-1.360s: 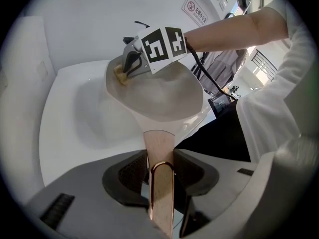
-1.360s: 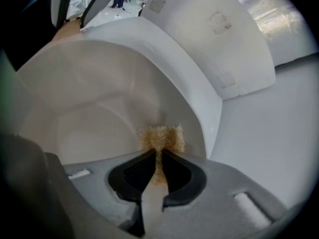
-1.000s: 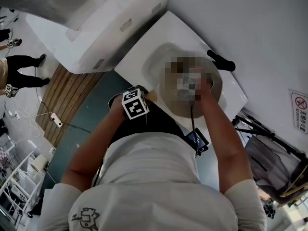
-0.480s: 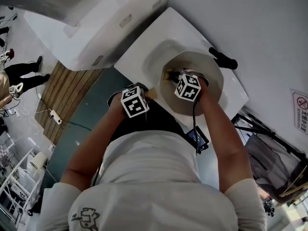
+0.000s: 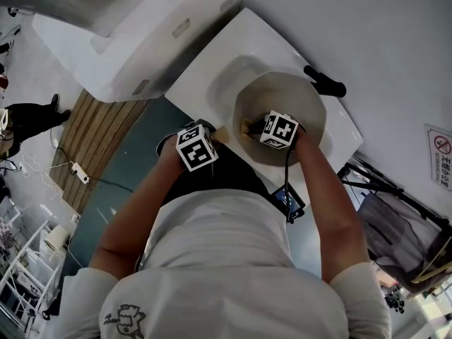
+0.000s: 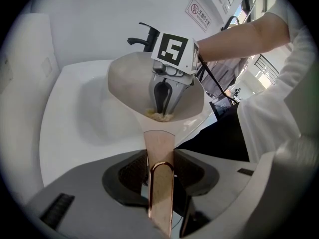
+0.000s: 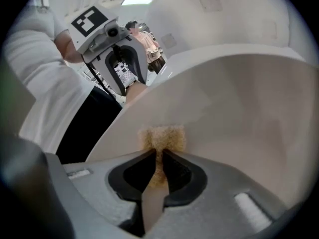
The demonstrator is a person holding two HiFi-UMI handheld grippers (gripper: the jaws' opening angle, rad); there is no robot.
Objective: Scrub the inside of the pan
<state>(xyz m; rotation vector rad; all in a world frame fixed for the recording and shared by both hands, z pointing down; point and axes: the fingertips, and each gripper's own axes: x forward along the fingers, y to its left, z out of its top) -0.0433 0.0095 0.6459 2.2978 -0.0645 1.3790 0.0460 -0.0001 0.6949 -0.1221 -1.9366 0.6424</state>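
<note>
A cream pan (image 5: 304,104) sits tilted in the white sink (image 5: 205,76). Its pinkish handle (image 6: 160,153) runs between the jaws of my left gripper (image 6: 160,158), which is shut on it at the pan's near rim (image 5: 217,137). My right gripper (image 5: 254,128) is down inside the pan, shut on a tan scrubbing pad (image 7: 162,139) that presses against the pan's inner wall (image 7: 239,108). From the left gripper view, the right gripper (image 6: 162,106) stands over the pad (image 6: 158,116) on the pan's floor (image 6: 129,83).
A black faucet (image 5: 323,83) stands behind the pan on the sink's far edge. A small screen device (image 5: 289,203) hangs at the person's waist. Wooden decking (image 5: 99,147) and a standing person (image 5: 28,115) are on the left.
The right gripper and its pad have slid a little toward the pan's near side. The left gripper keeps its hold on the handle.
</note>
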